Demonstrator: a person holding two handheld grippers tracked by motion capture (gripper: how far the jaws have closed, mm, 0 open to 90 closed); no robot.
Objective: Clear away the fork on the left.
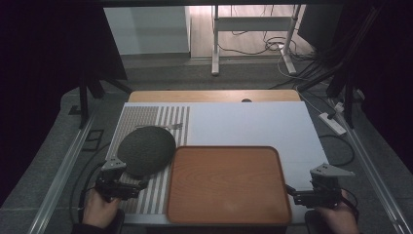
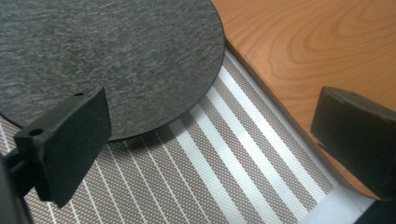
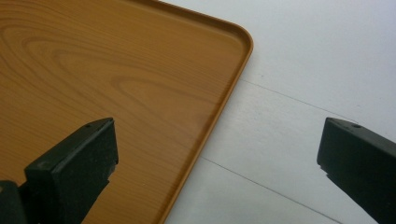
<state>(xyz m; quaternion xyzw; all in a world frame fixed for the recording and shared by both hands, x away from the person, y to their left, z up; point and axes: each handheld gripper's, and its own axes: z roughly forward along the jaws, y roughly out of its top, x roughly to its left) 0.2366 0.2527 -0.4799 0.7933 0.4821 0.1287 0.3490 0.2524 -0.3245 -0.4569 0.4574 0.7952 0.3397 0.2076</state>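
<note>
A round dark grey plate (image 1: 146, 149) lies on a striped placemat (image 1: 146, 119) at the table's left; its near edge (image 2: 140, 70) is just beyond my left gripper (image 2: 210, 149). A wooden tray (image 1: 228, 183) rests at the front centre, bare inside. My left gripper (image 1: 127, 184), held by a hand at the front left, stands open over the mat's stripes with nothing between its jaws. My right gripper (image 1: 296, 192) is open at the tray's right rim (image 3: 224, 102), one jaw over the tray and the other over the white table, touching neither. A fork (image 1: 168, 126) lies behind the plate.
The white tabletop (image 1: 253, 122) stretches behind and right of the tray. A power strip (image 1: 332, 123) and cables lie on the floor to the right. A metal frame stand (image 1: 253, 29) is far behind the table.
</note>
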